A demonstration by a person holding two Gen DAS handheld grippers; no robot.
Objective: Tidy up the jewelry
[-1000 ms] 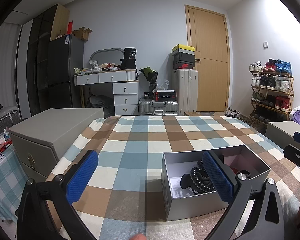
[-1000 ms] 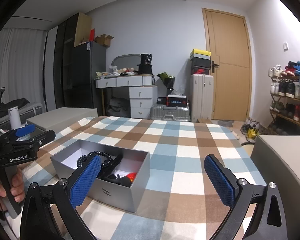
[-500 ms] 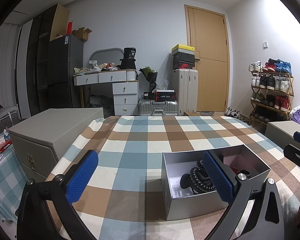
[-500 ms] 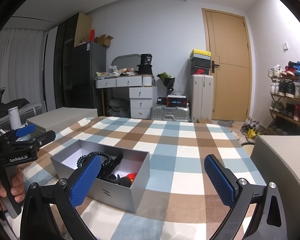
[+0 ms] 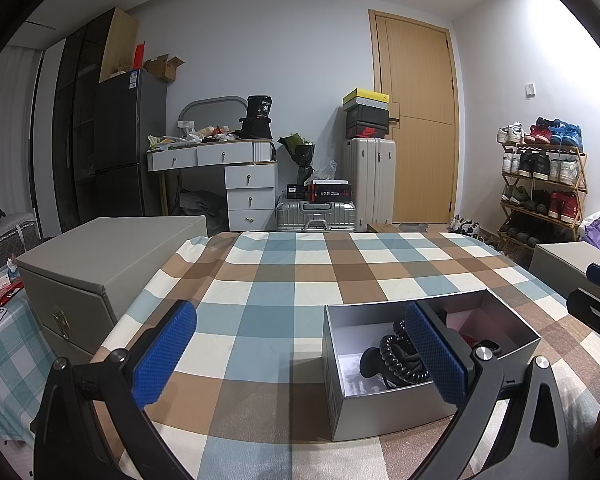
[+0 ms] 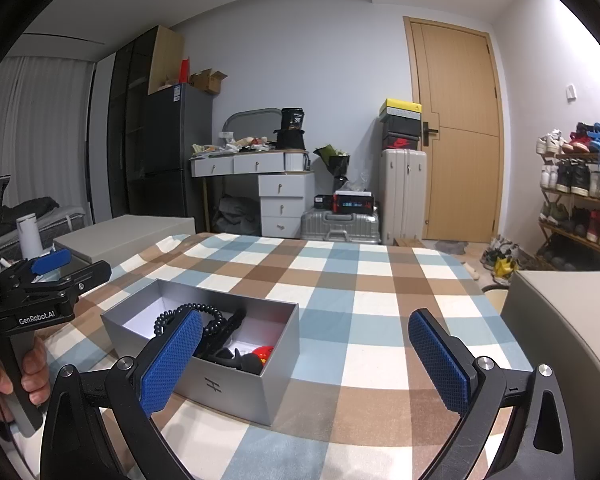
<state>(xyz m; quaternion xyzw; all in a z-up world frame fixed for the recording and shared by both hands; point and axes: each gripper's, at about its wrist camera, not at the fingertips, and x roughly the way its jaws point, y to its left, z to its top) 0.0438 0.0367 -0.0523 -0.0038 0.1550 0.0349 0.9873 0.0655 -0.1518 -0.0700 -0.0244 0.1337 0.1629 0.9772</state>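
Observation:
An open silver box (image 5: pixel 388 420) (image 6: pixel 236 386) rests on the checked tablecloth (image 5: pixel 284 280) (image 6: pixel 364 304). Inside lie a black beaded bracelet (image 5: pixel 396 356) (image 6: pixel 210 314), other dark pieces, and something red (image 6: pixel 265 354). My left gripper (image 5: pixel 300 354) hovers open just left of the box, its right finger overlapping the box's inside. To the right of the box my right gripper (image 6: pixel 306 358) is open too, with its left finger in front of the box. Neither holds anything. A hand (image 6: pixel 4 376) grips the left tool's handle.
Grey storage boxes stand beside the table on the left (image 5: pixel 100 260) and on the right (image 6: pixel 560 320). Beyond the table are a dresser (image 5: pixel 236 172), suitcases (image 5: pixel 368 176), a door (image 5: pixel 416 120) and a shoe rack (image 5: pixel 540 184).

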